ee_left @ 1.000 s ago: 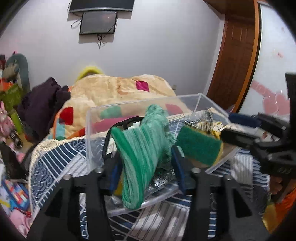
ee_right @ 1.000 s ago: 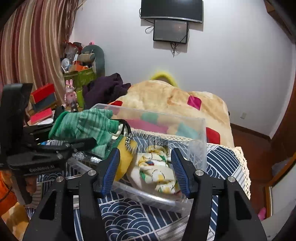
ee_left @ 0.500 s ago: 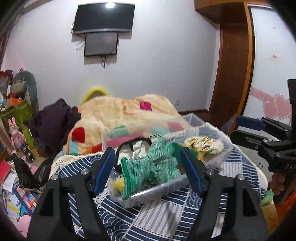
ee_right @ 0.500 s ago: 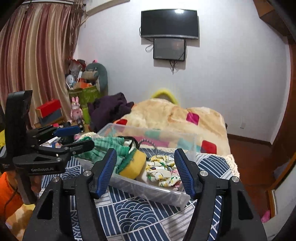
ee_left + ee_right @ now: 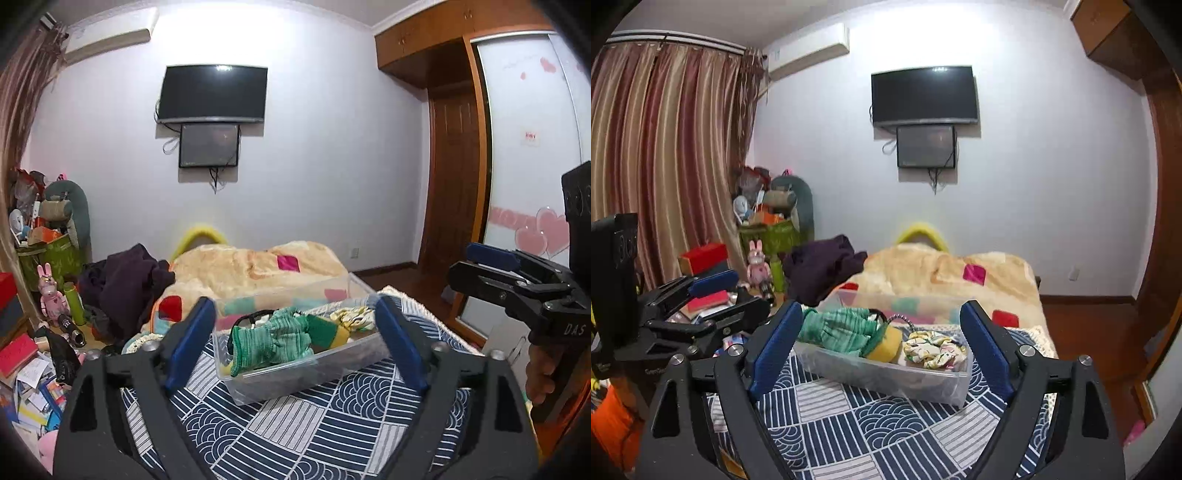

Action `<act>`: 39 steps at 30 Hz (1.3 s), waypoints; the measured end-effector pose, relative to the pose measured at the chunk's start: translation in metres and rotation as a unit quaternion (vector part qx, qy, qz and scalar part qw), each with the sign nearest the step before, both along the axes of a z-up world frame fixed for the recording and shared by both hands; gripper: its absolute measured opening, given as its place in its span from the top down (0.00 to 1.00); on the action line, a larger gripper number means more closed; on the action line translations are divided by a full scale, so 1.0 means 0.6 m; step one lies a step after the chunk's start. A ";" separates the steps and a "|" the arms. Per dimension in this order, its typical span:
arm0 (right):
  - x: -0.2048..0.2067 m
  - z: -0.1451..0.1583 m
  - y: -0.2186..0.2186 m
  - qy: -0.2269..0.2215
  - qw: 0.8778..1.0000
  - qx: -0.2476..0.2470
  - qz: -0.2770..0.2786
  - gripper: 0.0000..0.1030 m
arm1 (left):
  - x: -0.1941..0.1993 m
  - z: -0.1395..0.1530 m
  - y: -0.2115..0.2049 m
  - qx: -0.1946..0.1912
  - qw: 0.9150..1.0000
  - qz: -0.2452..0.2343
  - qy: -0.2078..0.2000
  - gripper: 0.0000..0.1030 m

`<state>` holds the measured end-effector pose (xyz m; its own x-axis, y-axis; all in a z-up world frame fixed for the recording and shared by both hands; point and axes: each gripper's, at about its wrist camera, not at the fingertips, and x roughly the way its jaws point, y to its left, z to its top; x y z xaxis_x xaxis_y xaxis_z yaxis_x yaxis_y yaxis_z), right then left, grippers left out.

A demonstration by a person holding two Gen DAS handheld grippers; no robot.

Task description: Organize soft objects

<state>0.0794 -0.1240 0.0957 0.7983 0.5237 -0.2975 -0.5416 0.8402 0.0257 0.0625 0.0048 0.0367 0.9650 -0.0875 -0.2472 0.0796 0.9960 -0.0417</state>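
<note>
A clear plastic bin stands on a navy patterned cloth. In it lie a green knit glove, a yellow and green sponge and a floral scrunchie. My left gripper is open and empty, held back from the bin. My right gripper is open and empty, also back from the bin. Each gripper shows in the other's view, the right one and the left one.
A bed with a beige blanket lies behind the bin, with dark purple clothes beside it. Clutter, boxes and toys fill the left corner. A wooden door is at the right.
My left gripper let go of the green glove, which now lies in the bin. Both grippers opened wide and pulled back and up from the bin.
</note>
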 end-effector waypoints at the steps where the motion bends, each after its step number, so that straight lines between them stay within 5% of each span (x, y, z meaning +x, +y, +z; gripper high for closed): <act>1: -0.005 0.002 -0.003 -0.003 1.000 0.004 0.000 0.16 | -0.010 0.002 -0.001 -0.002 1.000 0.002 -0.008 0.08; 8: -0.029 -0.006 -0.012 -0.020 1.000 0.018 -0.012 0.01 | -0.047 0.004 -0.014 -0.005 1.000 0.002 -0.021 0.03; 39: -0.038 -0.043 -0.026 0.000 1.000 0.020 -0.022 0.01 | -0.057 -0.015 -0.017 -0.001 1.000 0.008 -0.019 0.01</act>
